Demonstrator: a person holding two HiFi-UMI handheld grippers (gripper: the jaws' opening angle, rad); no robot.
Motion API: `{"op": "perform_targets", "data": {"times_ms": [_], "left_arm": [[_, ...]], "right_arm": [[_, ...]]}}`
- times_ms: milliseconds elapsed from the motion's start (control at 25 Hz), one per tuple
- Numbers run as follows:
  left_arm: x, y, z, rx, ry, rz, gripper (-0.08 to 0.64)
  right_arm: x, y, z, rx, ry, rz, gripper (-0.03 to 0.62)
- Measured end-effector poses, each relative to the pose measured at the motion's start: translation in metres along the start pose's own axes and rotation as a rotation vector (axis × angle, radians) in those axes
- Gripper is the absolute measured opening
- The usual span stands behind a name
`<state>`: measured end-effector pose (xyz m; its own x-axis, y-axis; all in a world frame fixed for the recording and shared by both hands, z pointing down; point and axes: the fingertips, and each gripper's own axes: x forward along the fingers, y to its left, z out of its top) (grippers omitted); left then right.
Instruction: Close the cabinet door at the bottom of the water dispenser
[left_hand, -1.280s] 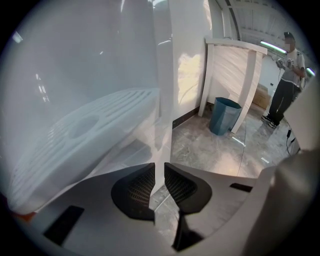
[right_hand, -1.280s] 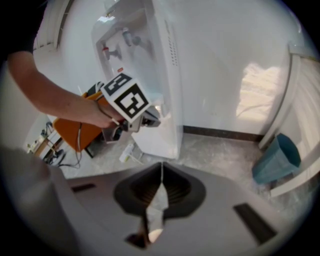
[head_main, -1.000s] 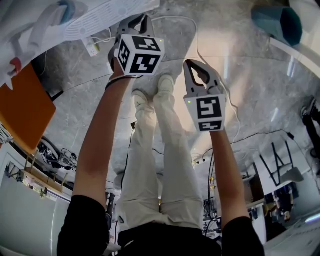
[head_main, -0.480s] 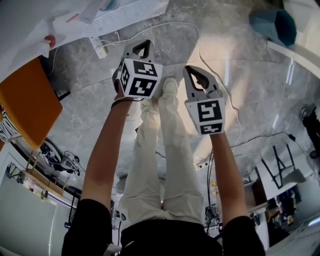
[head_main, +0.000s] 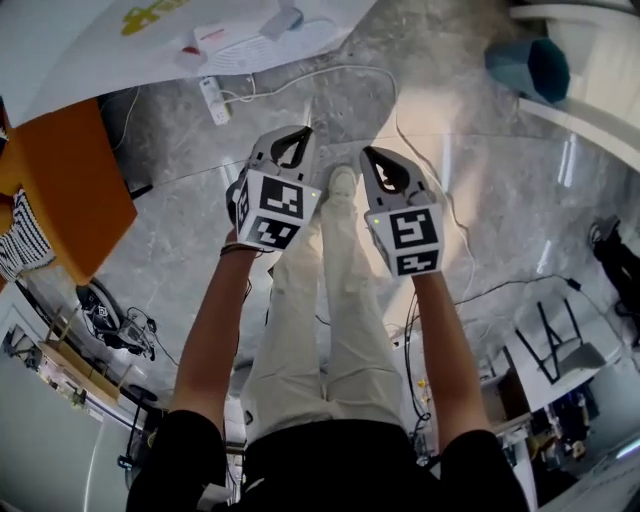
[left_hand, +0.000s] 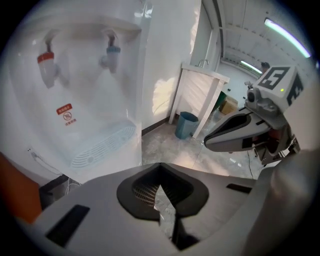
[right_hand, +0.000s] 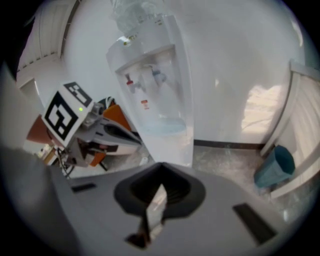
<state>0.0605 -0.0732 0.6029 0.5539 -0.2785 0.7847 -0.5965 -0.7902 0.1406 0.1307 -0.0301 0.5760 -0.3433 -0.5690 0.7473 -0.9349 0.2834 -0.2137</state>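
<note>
Ahead of both pairs of jaws stands the water dispenser (right_hand: 155, 85). The biggest risk, as I judge it, sits in its lower body (right_hand: 169, 146), just past the right gripper's tips. The cabinet door belongs there, yet no view shows its edge or seam, so I cannot tell whether it is latched. A door only pushed to could swing back out, and neither gripper is near enough to catch it. The left gripper (head_main: 303, 132) has its jaws pressed together on nothing. The right gripper (head_main: 367, 152) likewise shows its jaws closed and empty.

A lesser risk is the red tap (left_hand: 46, 67) and the blue tap (left_hand: 111, 55), which stand ahead and to the left of the left jaws. A drift that way could nudge one and spill water. Smaller again, the white cable (head_main: 345, 68) lies on the floor beyond the jaw tips, near the person's shoes, and could snag a foot.

Counted, large to small:
- One water dispenser, with one bottle (right_hand: 135, 10) on top.
- One white slatted stand (left_hand: 200, 100), ahead and right of the left jaws.
- One orange board (head_main: 75, 195), left of the left jaws.
- One blue bin (head_main: 530, 65), beside the stand.
- Two grippers, each with one marker cube (head_main: 275, 208).
- One power strip (head_main: 213, 100), ahead and left of the left jaws.
- Two taps, one red and one blue.
- One red warning sticker (left_hand: 66, 114), below the red tap.
</note>
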Motion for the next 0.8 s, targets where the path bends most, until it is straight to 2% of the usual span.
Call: {"op": "perform_targets", "data": {"times_ms": [200,320,480,800], "left_arm": [[-0.059,-0.003,0.006,-0.029,-0.039,-0.003,0.012],[-0.093,0.000,0.011,-0.075,-0.048,0.003,0.011],[-0.129,0.006,0.030,-0.111,-0.104,0.020,0.012],[-0.203,-0.005,0.085,-0.109,-0.220,0.051,0.011]], "right_arm": [[-0.030,0.018,0.032,-0.011,-0.027,-0.019,0.034],[-0.051,0.026,0.053,-0.011,-0.052,-0.027,0.034],[-0.072,0.037,0.079,-0.030,-0.076,-0.029,0.034],[-0.130,0.071,0.127,-0.022,-0.171,-0.036,0.034]]}}
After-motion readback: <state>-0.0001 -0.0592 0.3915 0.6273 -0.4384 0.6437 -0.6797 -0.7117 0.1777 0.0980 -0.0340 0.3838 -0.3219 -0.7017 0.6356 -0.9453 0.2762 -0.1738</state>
